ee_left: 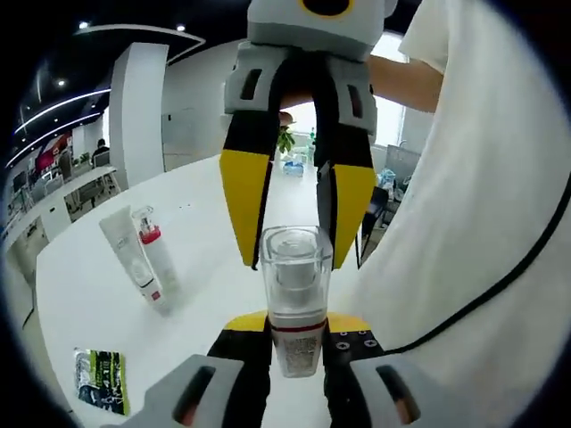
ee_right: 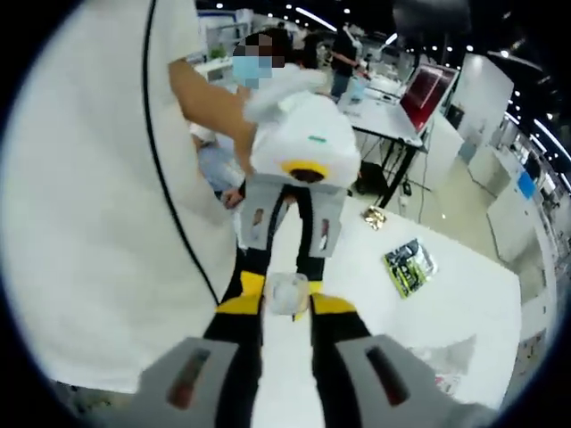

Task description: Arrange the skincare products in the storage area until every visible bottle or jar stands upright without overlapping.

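Clear pump bottle (ee_left: 295, 299) stood upright above the white counter (ee_left: 196, 232), the left gripper (ee_left: 295, 343) with its fingers clamped on the bottle's lower part. Right gripper (ee_left: 299, 218) faced it, yellow fingers either side of the cap; whether they touched, could not tell. Two white tubes (ee_left: 141, 254) lay flat further left, a green sachet (ee_left: 101, 379) nearer.

Bottle (ee_left: 295, 299): upright on the counter (ee_left: 192, 214), between my left claw (ee_left: 295, 332) and my right claw (ee_left: 295, 227) opposite.
Two tubes (ee_left: 141, 256): lying left of it, touching.
Sachet (ee_left: 101, 379): nearer me, left.
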`<state>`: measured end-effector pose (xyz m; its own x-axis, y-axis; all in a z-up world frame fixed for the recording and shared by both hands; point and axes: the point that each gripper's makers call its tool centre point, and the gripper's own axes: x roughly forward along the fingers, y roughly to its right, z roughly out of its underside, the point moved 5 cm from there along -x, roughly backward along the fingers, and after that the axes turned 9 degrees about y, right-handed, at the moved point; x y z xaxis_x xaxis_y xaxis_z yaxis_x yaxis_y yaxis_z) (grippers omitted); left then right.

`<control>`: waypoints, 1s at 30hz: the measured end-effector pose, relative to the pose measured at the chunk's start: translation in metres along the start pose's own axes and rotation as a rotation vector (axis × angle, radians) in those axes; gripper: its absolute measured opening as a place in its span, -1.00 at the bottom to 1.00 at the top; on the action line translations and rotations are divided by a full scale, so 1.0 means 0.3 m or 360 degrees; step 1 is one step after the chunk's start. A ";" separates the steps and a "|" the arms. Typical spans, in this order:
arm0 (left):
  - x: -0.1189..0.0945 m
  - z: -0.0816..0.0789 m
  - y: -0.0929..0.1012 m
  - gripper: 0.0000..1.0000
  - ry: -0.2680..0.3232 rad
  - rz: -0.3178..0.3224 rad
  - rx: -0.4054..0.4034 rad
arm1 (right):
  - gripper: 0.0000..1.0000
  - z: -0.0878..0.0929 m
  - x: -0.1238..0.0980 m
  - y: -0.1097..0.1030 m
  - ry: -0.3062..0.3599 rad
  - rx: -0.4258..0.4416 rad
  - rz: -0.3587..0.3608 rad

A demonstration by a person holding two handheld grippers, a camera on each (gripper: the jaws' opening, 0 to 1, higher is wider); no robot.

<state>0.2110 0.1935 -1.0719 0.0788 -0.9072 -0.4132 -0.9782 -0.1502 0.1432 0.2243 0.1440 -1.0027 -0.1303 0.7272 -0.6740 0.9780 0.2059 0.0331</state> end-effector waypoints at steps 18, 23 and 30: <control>-0.067 0.118 -0.070 -0.43 0.0064 -0.0250 -0.0301 | -0.71 0.029 0.046 0.081 -0.0105 0.0078 0.0060; -0.116 0.161 -0.059 -0.39 0.0068 -0.0321 -0.0400 | -0.70 0.097 0.007 0.148 -0.0170 0.0118 0.0149; -0.172 0.181 -0.035 -0.40 0.0144 -0.0427 -0.0569 | -0.70 0.176 -0.026 0.222 -0.0222 0.0205 0.0281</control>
<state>0.2066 0.2633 -1.1008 0.3527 -0.8459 -0.4000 -0.7945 -0.4966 0.3496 0.2991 0.1174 -1.0340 0.0590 0.6454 -0.7615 0.9975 -0.0078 0.0707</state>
